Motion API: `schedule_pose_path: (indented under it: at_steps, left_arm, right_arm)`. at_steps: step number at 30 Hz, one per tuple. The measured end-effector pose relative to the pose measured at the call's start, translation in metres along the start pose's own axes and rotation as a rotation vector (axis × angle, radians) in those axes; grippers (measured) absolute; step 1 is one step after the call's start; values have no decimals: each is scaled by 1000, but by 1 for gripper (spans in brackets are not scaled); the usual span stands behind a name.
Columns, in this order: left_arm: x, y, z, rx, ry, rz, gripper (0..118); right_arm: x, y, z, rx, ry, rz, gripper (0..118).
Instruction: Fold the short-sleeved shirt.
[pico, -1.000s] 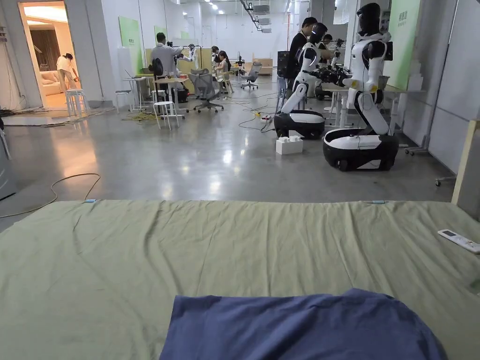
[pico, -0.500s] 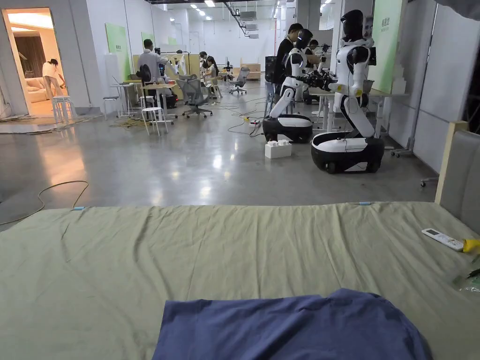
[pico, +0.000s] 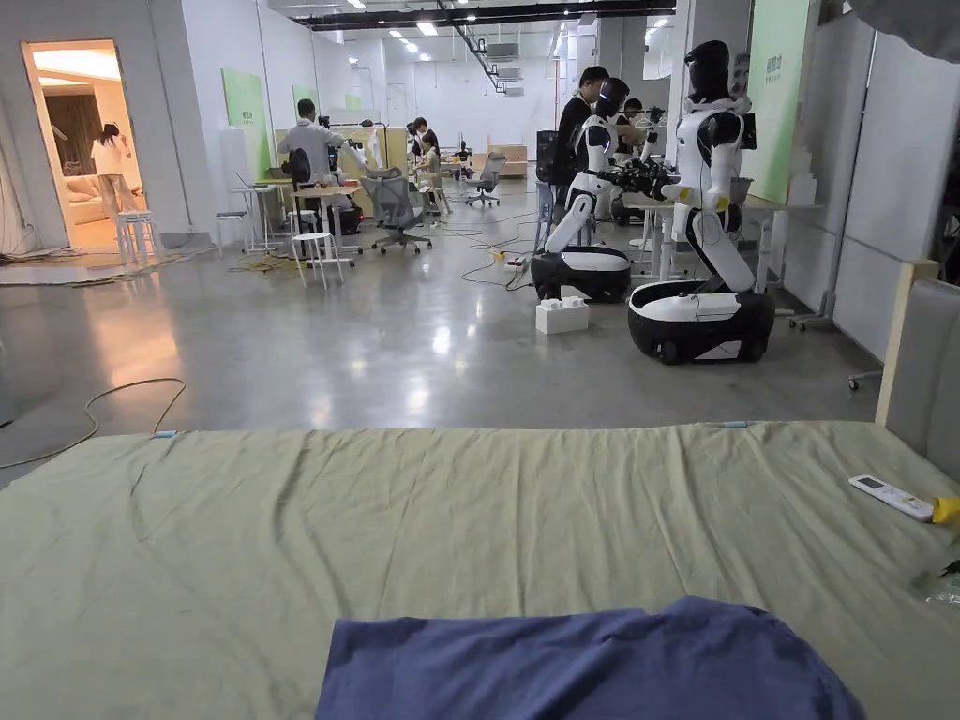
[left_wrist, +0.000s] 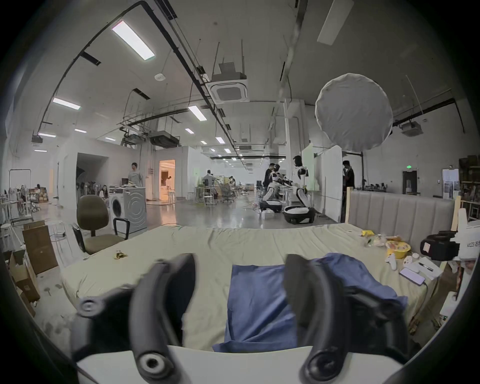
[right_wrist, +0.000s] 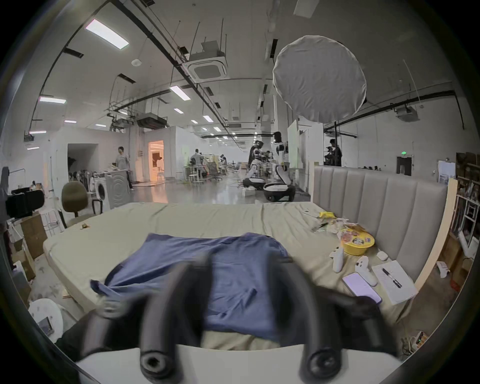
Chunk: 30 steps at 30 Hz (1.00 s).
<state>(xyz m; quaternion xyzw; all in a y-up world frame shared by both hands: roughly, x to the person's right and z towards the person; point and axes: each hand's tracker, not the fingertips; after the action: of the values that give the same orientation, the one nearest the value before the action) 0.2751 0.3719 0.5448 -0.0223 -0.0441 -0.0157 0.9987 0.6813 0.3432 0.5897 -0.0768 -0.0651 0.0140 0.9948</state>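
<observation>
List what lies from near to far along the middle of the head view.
blue shirt → green bed sheet → grey floor → white block → office chair

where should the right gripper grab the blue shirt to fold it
Grip the shirt at its rounded right-hand edge, coming in from the right, jaws low over the bed. That side still bulges out loose, while the left edge lies straight.
</observation>
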Motion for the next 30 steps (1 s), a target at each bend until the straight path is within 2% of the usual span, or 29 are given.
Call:
schedule_pose_path:
  at_steps: [1, 2, 3, 4, 5, 6, 7, 8, 16, 20, 21, 22, 24, 25, 27, 28, 30]
  left_arm:
    - [0, 3, 1, -6, -16, -5, 48]
    - [1, 4, 2, -24, -26, -15, 30]
    - [0, 6, 1, -64, -75, -13, 0]
    - [-1, 6, 2, -94, -106, -7, 0]
    - [-2, 7, 4, -71, -76, 2, 0]
    - [-3, 8, 4, -79, -88, 16, 0]
    - [-3, 8, 3, -84, -91, 27, 0]
    - [-2, 10, 2, -88, -78, 26, 0]
    - [-7, 7, -7, -90, -109, 31, 0]
    - [-21, -21, -30, -144, -105, 21, 0]
    - [-26, -34, -39, -203, -106, 29, 4]
    - [-31, -47, -47, -228, -124, 36, 17]
    - [-48, -79, -69, -312, -235, 85, 29]
    - [-53, -98, -82, -359, -240, 88, 43]
    - [-56, -131, -103, -437, -212, 36, 84]
    - [-59, -150, -113, -482, -202, 26, 88]
    - [-63, -179, -132, -557, -200, 29, 88]
  right_arm:
    - [-2, 1, 2, -3, 12, -9, 9]
    - [-4, 2, 4, -3, 2, -13, 7]
    - [-4, 9, 5, 70, 4, 33, 6]
    - [-4, 8, 4, 30, 28, -13, 3]
    - [-4, 6, 3, -16, 14, -68, 2]
    - [-7, 13, 5, 76, -7, 27, 1]
    - [-5, 15, 5, 85, -10, 36, 0]
    - [-4, 13, 3, 41, -1, -5, 0]
    - [-1, 12, -2, 30, -4, -29, 0]
    - [-1, 2, -6, -14, 16, -50, 0]
    - [-1, -2, -7, -30, 21, -54, 0]
    - [-1, -5, -8, -43, 25, -58, 0]
    - [-1, -11, -12, -83, 32, -66, 0]
    - [0, -16, -14, -137, 31, -91, 0]
    - [-1, -20, -17, -152, 21, -74, 0]
    - [-1, -22, -18, -167, 19, -74, 0]
    - [-1, -27, -20, -192, 14, -82, 0]
